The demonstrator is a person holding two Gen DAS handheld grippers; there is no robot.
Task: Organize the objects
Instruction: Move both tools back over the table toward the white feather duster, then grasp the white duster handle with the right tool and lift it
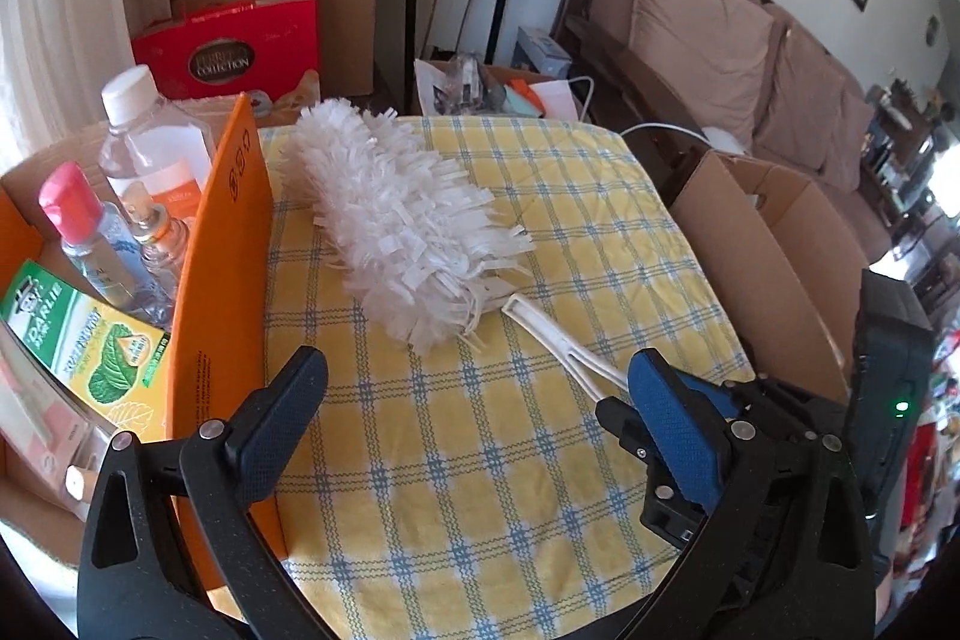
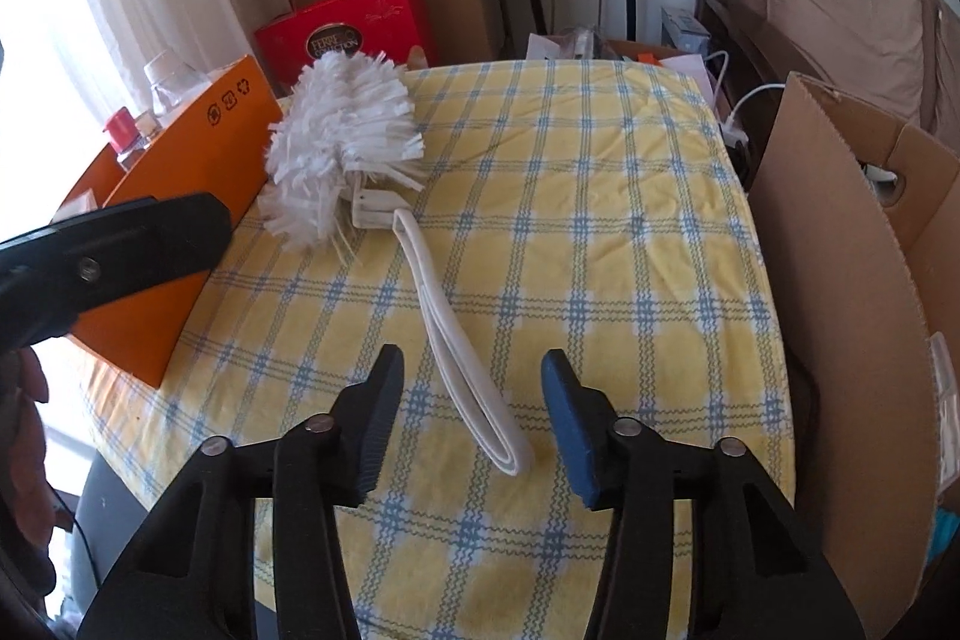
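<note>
A white fluffy duster (image 1: 396, 214) lies on the yellow checked tablecloth (image 1: 480, 460), its white handle (image 2: 456, 352) pointing toward me. My right gripper (image 2: 471, 418) is open, its fingers on either side of the handle's end, low over the cloth. In the left wrist view the right gripper's blue pad (image 1: 672, 424) sits at the handle's end. My left gripper (image 1: 474, 388) is open and empty above the cloth, near the orange box (image 1: 222, 292).
The orange box at the left holds bottles (image 1: 150, 148) and a Darlie toothpaste pack (image 1: 78, 340). An open brown cardboard box (image 2: 852, 280) stands at the table's right edge. Red gift bags (image 2: 348, 22), speakers and a sofa (image 1: 750, 58) lie beyond.
</note>
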